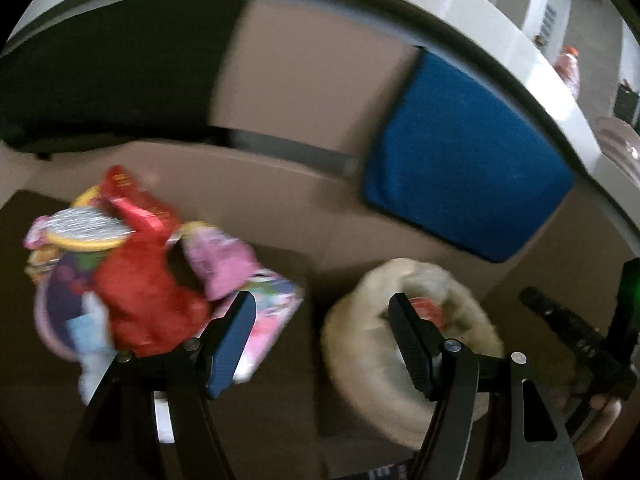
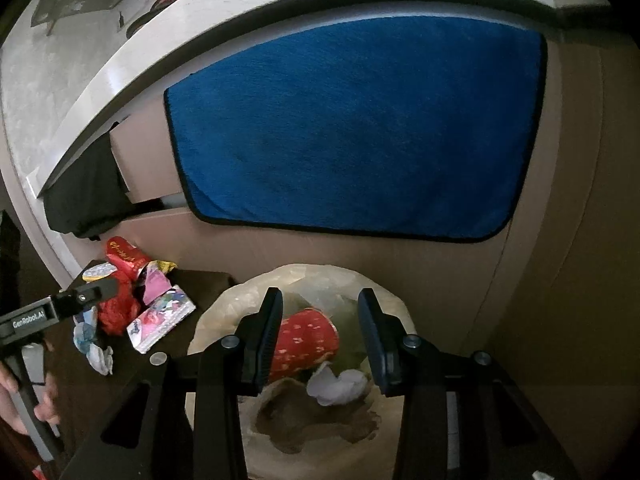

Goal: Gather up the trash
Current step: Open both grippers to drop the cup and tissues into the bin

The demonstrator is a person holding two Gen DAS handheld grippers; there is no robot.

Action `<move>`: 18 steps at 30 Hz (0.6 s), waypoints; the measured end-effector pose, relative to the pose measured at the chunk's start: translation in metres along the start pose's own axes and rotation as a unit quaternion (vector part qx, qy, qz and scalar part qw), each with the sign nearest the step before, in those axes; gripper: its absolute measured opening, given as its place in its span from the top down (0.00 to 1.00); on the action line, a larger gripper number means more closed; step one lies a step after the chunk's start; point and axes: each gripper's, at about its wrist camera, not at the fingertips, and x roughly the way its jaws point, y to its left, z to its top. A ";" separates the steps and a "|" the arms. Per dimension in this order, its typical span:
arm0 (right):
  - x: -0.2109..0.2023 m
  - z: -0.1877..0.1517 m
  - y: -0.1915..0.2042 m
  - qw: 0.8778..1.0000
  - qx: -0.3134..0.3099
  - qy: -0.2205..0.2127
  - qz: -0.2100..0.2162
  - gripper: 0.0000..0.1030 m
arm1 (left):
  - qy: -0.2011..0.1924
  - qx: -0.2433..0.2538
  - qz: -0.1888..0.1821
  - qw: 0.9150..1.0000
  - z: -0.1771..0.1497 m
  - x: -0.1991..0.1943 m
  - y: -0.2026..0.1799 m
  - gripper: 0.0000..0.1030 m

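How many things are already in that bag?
2 that show: a red paper cup lying on its side at the back, and a crumpled white tissue in front of it, both inside the bag. More may be hidden underneath.

Crumpled wrapper pile on dark table; red cup, tissue inside bag-lined bin.

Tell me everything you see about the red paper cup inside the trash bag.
The red paper cup lies on its side inside the open translucent bag. It looks like thin paper printed with small pale marks, its wall slightly dented. A crumpled white tissue rests against its lower edge. The right gripper is above it with open jaws, not pressing it.
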 end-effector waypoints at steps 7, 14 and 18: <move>0.002 -0.007 0.025 1.000 -0.013 0.004 0.026 0.64 | 0.016 -0.007 0.021 1.000 -0.016 -0.004 0.040 0.33; 0.009 -0.016 0.046 0.998 -0.032 0.023 0.043 0.64 | 0.082 0.071 -0.001 0.994 -0.025 0.056 0.022 0.33; 0.008 -0.016 0.044 0.998 -0.033 0.027 0.042 0.64 | 0.092 0.067 0.021 0.993 -0.018 0.084 0.033 0.33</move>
